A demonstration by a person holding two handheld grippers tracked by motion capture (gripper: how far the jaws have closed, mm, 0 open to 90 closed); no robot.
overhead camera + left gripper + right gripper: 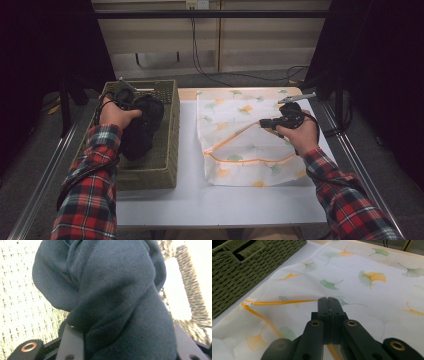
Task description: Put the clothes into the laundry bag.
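Basket (165,170) beside mesh bag (235,150); dark cloth (142,125) fills basket.

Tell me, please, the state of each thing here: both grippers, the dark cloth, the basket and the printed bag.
Left gripper: shut on the dark cloth.
Dark cloth: bunched, lifted over the basket.
Basket: upright, open top.
Right gripper: shut, pinching the bag's orange edge.
Printed bag: flat on table, zipper open.
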